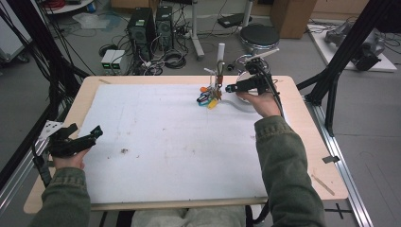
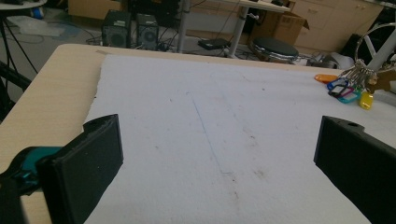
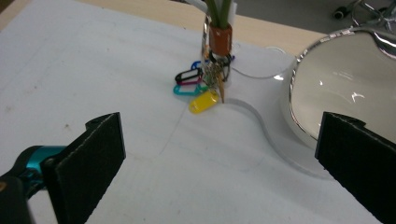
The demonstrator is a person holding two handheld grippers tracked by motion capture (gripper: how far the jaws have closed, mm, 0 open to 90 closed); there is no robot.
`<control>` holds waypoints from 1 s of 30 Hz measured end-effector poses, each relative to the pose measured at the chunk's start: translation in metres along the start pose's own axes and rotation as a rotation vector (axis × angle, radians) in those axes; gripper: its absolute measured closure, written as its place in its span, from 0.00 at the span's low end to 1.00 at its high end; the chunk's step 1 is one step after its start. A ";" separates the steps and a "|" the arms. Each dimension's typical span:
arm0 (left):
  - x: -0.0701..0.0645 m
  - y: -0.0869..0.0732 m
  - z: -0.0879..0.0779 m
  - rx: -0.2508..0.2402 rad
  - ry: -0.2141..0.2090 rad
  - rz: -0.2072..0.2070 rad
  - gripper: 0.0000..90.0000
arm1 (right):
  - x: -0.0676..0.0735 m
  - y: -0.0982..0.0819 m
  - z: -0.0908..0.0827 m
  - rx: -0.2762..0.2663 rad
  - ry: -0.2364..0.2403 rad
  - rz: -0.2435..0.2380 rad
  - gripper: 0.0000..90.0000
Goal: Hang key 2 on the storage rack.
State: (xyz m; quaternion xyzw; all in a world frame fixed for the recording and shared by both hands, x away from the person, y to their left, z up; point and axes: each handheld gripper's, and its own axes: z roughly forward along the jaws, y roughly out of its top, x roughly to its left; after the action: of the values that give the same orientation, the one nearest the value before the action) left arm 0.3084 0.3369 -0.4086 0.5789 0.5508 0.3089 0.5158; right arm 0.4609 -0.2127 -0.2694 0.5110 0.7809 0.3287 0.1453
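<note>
Here both grippers (image 1: 86,137) (image 1: 230,88) gape empty; one bunch of key tags (image 3: 198,86), one mirror (image 3: 341,93)

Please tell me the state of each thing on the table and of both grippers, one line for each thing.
Left gripper: open, holds nothing, near the left table edge.
Right gripper: open, holds nothing, pointed at the key bunch.
Key bunch: hanging from the stand, coloured tags resting on the mat.
Stand: upright.
Round mirror: resting at the mat's far right, beside the stand.
White mat: flat, slightly stained.
</note>
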 end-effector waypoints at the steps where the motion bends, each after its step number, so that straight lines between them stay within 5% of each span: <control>1: 0.000 0.000 0.000 0.000 0.001 0.002 0.02 | -0.001 -0.002 -0.002 -0.007 -0.005 0.002 0.01; 30: -0.002 -0.001 -0.003 0.002 0.007 -0.008 0.02 | -0.021 -0.070 -0.003 -0.071 -0.042 0.047 0.01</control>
State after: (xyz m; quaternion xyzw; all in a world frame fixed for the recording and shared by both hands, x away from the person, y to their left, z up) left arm 0.3054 0.3357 -0.4083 0.5762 0.5553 0.3084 0.5143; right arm 0.4188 -0.2510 -0.3157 0.5305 0.7532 0.3489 0.1719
